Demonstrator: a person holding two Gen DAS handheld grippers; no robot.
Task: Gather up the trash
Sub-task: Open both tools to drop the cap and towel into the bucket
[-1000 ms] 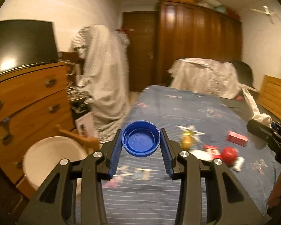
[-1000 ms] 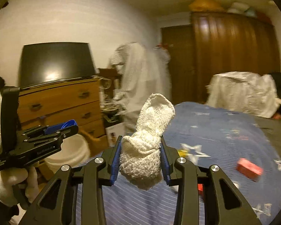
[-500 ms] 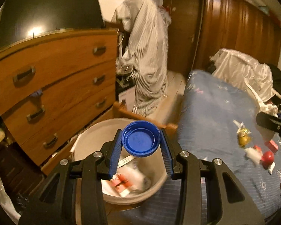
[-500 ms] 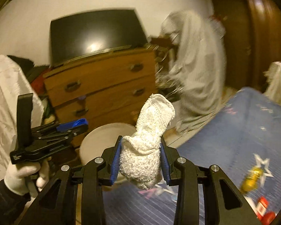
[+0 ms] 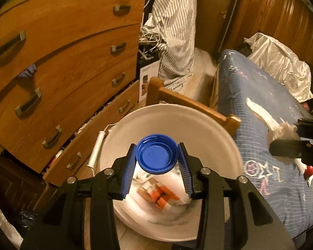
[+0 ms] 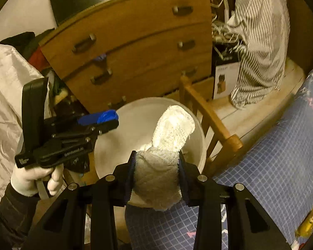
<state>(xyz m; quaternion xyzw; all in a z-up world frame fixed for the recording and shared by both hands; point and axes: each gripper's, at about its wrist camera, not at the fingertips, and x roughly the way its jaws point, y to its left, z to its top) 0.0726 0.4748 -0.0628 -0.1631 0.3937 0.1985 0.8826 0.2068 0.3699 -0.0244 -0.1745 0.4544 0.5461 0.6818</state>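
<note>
My left gripper (image 5: 156, 164) is shut on a round blue plastic lid (image 5: 157, 153) and holds it above the open white bucket (image 5: 198, 125), which has wrappers and an orange packet (image 5: 162, 193) inside. My right gripper (image 6: 156, 175) is shut on a crumpled white cloth (image 6: 164, 145) over the bucket's near rim (image 6: 200, 145), beside the bed. The left gripper (image 6: 106, 120) with the lid shows at left in the right wrist view. The right gripper (image 5: 290, 141) with the cloth shows at the right edge of the left wrist view.
A wooden chest of drawers (image 5: 62, 66) stands just left of the bucket. A wooden chair frame (image 5: 189, 102) sits behind it. The blue patterned bed (image 5: 260, 108) lies to the right, with a yellow wrapper (image 6: 311, 218) and a red item (image 5: 308, 170) on it. A striped cloth (image 5: 175, 27) hangs beyond.
Both grippers have swung left and tilted down from the bed to over the white bucket. Each still holds its item; the jaws have not opened.
</note>
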